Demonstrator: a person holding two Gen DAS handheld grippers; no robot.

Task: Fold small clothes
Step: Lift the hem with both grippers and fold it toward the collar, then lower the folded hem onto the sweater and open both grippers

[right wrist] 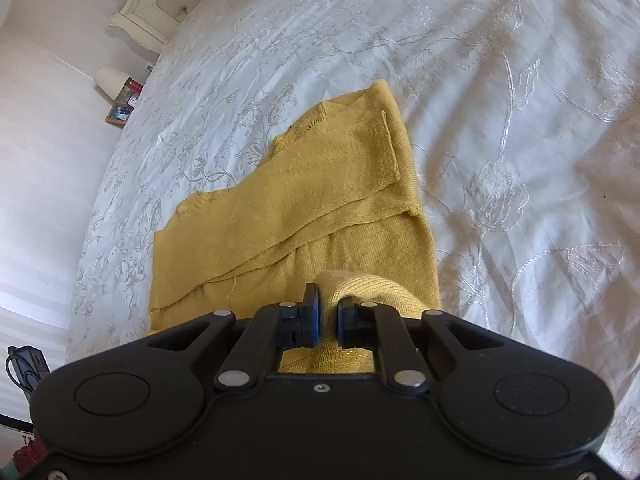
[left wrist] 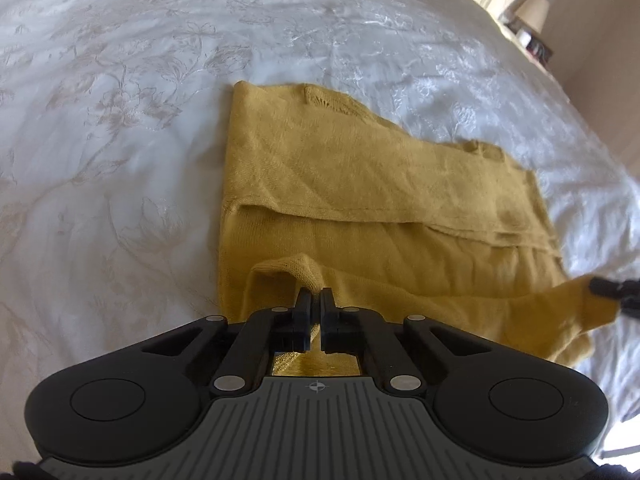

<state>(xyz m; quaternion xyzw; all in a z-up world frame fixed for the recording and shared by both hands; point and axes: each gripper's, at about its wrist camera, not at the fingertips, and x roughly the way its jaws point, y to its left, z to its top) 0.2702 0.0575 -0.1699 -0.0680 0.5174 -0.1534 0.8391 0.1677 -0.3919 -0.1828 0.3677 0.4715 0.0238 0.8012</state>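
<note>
The yellow knit [left wrist: 360, 184], light, soft and limp, lies partly folded on the bed [left wrist: 120, 120]; grip at hem corners, where the left claw [left wrist: 316, 300] and right claw [right wrist: 328, 300] each pinch bunched fabric.

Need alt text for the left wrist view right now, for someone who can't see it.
The left gripper is shut on a bunched near edge of a mustard-yellow knit garment lying partly folded on a white embroidered bedspread. At the right edge, the right gripper holds another corner of the garment. A lamp stands beyond the bed.
</note>
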